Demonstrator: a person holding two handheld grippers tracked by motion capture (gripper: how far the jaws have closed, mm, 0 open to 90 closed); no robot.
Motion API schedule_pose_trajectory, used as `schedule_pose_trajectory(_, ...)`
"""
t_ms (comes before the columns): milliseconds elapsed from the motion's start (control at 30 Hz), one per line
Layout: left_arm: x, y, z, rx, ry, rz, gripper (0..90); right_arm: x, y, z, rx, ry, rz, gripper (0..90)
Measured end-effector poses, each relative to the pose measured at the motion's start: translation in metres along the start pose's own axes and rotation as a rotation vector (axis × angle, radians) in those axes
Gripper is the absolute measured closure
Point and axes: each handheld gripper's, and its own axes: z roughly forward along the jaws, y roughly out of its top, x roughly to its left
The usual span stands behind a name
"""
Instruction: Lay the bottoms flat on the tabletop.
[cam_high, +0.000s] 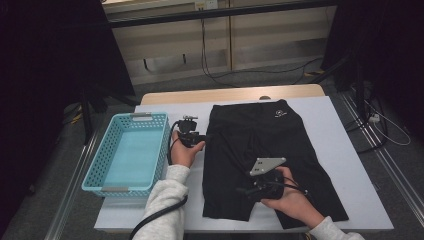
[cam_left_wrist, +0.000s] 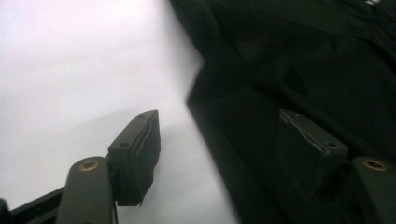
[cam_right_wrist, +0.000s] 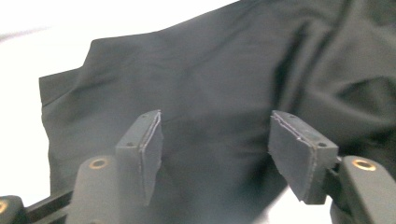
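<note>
A pair of black shorts (cam_high: 260, 150) lies flat on the white table (cam_high: 345, 135), waistband at the far end with a small white logo. My left gripper (cam_high: 201, 136) is at the shorts' left edge near the waist. In the left gripper view this gripper (cam_left_wrist: 217, 126) is open, one jaw over bare table and the other over the shorts (cam_left_wrist: 299, 70), with the fabric edge between them and unpinched. My right gripper (cam_high: 243, 190) hovers over the left leg of the shorts. It (cam_right_wrist: 215, 126) is open above the fabric (cam_right_wrist: 210, 79), with nothing pressed between the pads.
A light blue plastic basket (cam_high: 99, 157) stands on the table's left side, beside my left hand. The table ends close behind the shorts' waistband and just past the leg hems at the front. Cables trail from both grippers.
</note>
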Motion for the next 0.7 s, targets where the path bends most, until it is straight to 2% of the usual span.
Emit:
schedule_pose_trajectory(133, -0.007, -0.010, -0.009, 0.013, -0.017, 0.006, 30.3, -0.012, -0.002, -0.013, -0.022, -0.059, 0.036, 32.6)
schedule_pose_trajectory(200, -0.009, -0.015, -0.012, 0.015, 0.002, 0.024, 31.1, -0.016, -0.005, -0.016, -0.025, -0.076, 0.049, 32.0)
schedule_pose_trajectory(267, -0.009, -0.020, -0.015, 0.028, 0.005, 0.011, 33.4, -0.017, -0.007, -0.017, -0.026, -0.094, 0.061, 31.5)
schedule_pose_trajectory(400, -0.012, -0.029, -0.021, 0.038, -0.013, 0.026, 36.4, -0.011, -0.008, -0.012, -0.008, -0.082, 0.049, 31.9)
schedule_pose_trajectory(500, -0.018, -0.034, -0.023, 0.041, -0.001, 0.082, 36.9, -0.006, -0.008, -0.008, 0.000, -0.073, 0.034, 32.5)
schedule_pose_trajectory(600, -0.021, -0.036, -0.024, 0.043, -0.006, 0.108, 36.9, -0.004, -0.007, -0.004, 0.004, -0.070, 0.025, 32.6)
schedule_pose_trajectory(700, -0.019, -0.036, -0.027, 0.054, 0.001, 0.090, 41.5, 0.001, -0.007, 0.002, 0.016, -0.056, 0.010, 36.6)
